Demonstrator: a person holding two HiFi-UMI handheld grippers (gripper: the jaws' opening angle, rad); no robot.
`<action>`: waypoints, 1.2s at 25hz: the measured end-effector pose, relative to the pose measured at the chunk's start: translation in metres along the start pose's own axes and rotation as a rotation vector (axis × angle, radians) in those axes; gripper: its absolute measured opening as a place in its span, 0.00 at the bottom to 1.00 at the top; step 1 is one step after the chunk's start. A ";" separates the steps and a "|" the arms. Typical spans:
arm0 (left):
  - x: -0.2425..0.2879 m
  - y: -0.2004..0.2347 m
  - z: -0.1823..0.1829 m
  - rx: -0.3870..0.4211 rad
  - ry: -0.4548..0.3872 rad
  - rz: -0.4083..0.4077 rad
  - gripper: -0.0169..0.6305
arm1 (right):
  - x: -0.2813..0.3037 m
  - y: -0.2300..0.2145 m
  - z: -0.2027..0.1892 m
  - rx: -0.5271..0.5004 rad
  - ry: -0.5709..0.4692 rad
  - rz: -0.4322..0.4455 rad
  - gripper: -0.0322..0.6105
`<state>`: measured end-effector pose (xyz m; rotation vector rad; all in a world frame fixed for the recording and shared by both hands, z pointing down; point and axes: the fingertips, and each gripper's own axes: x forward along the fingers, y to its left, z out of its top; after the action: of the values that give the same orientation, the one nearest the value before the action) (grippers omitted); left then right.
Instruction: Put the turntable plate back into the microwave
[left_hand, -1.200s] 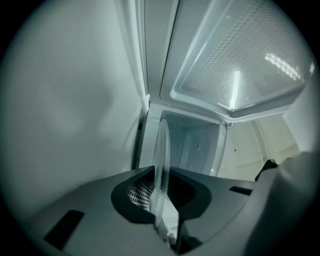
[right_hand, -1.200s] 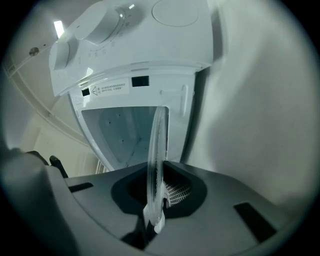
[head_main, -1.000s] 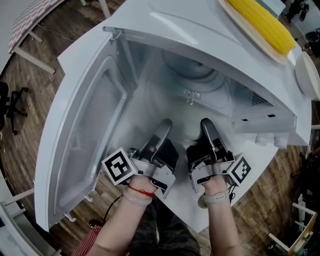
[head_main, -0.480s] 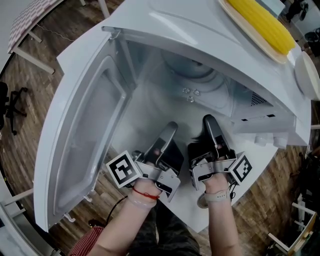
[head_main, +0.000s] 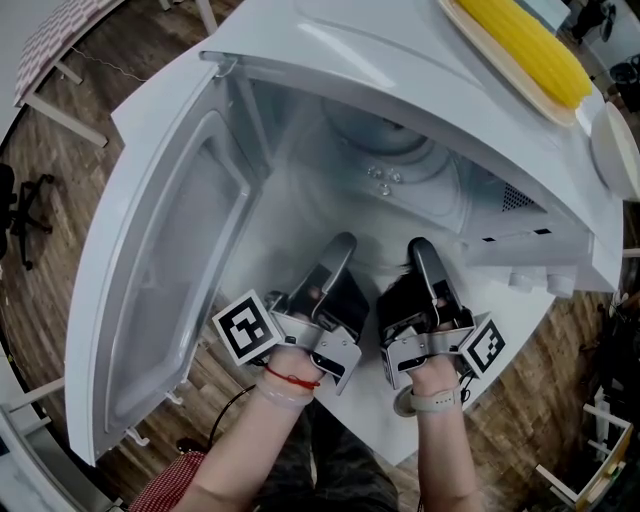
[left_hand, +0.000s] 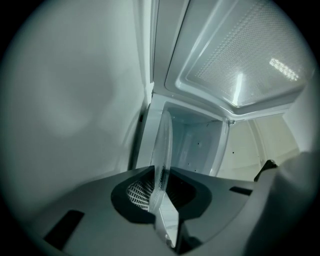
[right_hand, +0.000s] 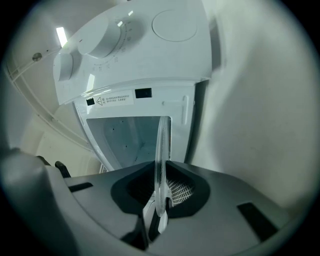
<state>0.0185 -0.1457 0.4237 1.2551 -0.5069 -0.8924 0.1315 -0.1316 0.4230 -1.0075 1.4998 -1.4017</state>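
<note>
We hold the clear glass turntable plate (left_hand: 162, 150) at the mouth of the open white microwave (head_main: 400, 50).
The plate is thin and transparent, and it shows edge-on in both gripper views. Its near rim is pinched by our left gripper (head_main: 342, 243) and our right gripper (head_main: 420, 245), and the rest reaches into the cavity. The microwave's door (head_main: 170, 260) is swung wide to the left, with its knobs (right_hand: 105, 37) on the right panel.

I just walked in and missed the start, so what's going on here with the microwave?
A person holds a gripper in each hand. The left gripper and the right gripper are both shut on the rim of the clear glass turntable plate. They hold it at the mouth of the white microwave, whose door stands open. The plate does not look seated inside yet.
</note>
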 end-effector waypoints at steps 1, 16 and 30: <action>0.001 0.001 0.000 0.005 0.000 0.002 0.09 | -0.001 -0.002 0.000 0.002 0.001 -0.006 0.12; 0.014 0.003 0.007 0.032 -0.019 -0.010 0.09 | -0.002 -0.005 -0.007 0.042 0.006 -0.015 0.12; 0.026 0.005 0.004 0.107 0.017 -0.010 0.09 | 0.009 -0.006 -0.009 0.003 0.034 -0.012 0.12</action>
<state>0.0319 -0.1682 0.4260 1.3622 -0.5407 -0.8713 0.1202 -0.1369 0.4289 -0.9968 1.5181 -1.4358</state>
